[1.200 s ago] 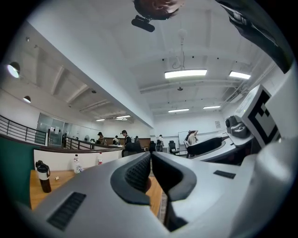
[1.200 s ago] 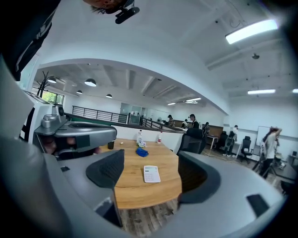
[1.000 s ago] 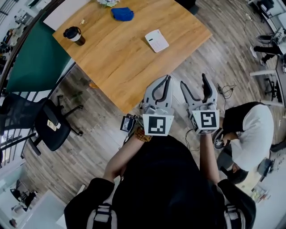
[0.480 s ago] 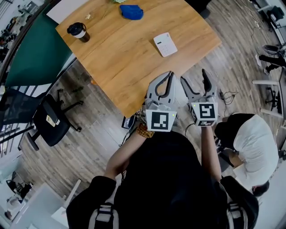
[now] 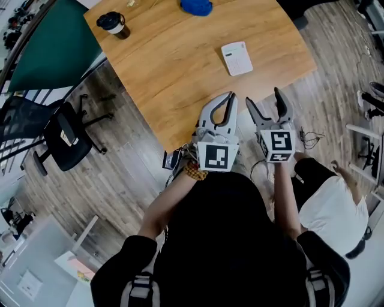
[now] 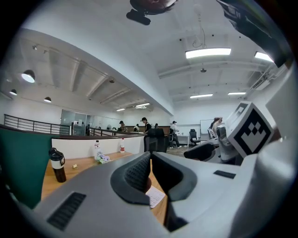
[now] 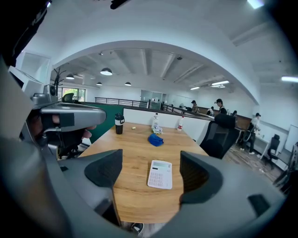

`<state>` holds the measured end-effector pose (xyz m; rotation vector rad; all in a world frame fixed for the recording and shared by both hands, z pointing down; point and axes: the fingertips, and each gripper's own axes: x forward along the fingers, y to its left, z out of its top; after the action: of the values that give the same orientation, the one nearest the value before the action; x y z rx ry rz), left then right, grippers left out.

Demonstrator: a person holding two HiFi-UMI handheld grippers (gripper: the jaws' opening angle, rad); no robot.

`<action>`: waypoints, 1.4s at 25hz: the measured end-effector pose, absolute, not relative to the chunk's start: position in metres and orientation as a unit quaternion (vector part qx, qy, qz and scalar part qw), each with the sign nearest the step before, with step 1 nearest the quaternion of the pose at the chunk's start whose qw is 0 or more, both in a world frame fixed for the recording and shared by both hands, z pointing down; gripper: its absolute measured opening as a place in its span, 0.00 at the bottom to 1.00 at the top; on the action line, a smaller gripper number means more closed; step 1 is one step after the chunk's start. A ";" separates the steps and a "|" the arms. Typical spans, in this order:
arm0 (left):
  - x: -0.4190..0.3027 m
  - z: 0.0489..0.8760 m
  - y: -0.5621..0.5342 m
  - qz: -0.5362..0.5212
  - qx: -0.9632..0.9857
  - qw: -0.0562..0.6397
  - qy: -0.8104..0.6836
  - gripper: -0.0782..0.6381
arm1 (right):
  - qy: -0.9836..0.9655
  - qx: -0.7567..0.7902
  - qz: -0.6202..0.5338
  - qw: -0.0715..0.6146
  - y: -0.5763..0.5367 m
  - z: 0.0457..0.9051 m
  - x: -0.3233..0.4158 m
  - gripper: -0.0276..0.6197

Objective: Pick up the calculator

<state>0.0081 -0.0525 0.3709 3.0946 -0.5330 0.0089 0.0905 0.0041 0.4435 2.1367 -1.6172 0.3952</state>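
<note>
A grey-brown wood-plank floor (image 5: 120, 174) fills most of the head view. On it stands a large light wooden table (image 5: 174, 72) with rounded corners. A dark green partition panel (image 5: 51, 57) runs just beside the table's left edge. A black office chair on castors (image 5: 65, 143) stands on the floor near that panel, apart from the table. At the right edge of the view is a person in a white shirt (image 5: 327, 210), low to the floor.

The left gripper (image 5: 230, 96), grey with a square-marker cube, points level at the table's near edge. Its jaws are clenched together with nothing between them. The right gripper (image 5: 263, 99) is just beside it, over the floor off the table's edge, tilted downward. Its jaws have just been opening and now stand wide, released, with nothing gripped.

The flat white rectangular calculator (image 5: 236, 58) lies face up on the tabletop near the right edge, well apart from both grippers. In the right gripper view it shows between the spread jaws, further off on the wood.

A black travel mug with a white band (image 5: 114, 24) stands upright at the table's far left. A crumpled blue cloth (image 5: 196, 7) lies at the far edge, beyond the calculator.
</note>
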 end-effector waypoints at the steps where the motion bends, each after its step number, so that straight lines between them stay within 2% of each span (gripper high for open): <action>1: 0.011 0.374 -0.057 0.008 0.984 0.002 -0.179 0.15 | -0.591 0.763 0.144 0.218 -0.001 0.447 0.097 0.65; 8: 0.031 0.388 -0.079 0.036 0.972 0.000 -0.231 0.15 | -0.648 0.705 0.151 0.244 -0.045 0.472 0.133 0.65; 14: 0.048 0.398 -0.091 0.061 0.963 -0.002 -0.264 0.15 | -0.667 0.688 0.213 0.194 -0.068 0.512 0.157 0.65; 21: 0.070 0.399 -0.086 0.056 0.965 -0.008 -0.256 0.15 | -0.720 0.615 0.223 0.229 -0.082 0.551 0.174 0.65; 28: 0.084 0.408 -0.095 0.073 0.953 0.013 -0.294 0.15 | -0.722 0.597 0.239 0.255 -0.099 0.602 0.207 0.63; 35: 0.101 0.447 -0.105 0.098 0.948 0.050 -0.299 0.15 | -0.693 0.610 0.306 0.235 -0.097 0.655 0.220 0.62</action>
<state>0.1009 -0.1050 0.4471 2.8878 -0.9104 0.2979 0.2195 -0.0968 0.6552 1.6728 -1.9012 0.8385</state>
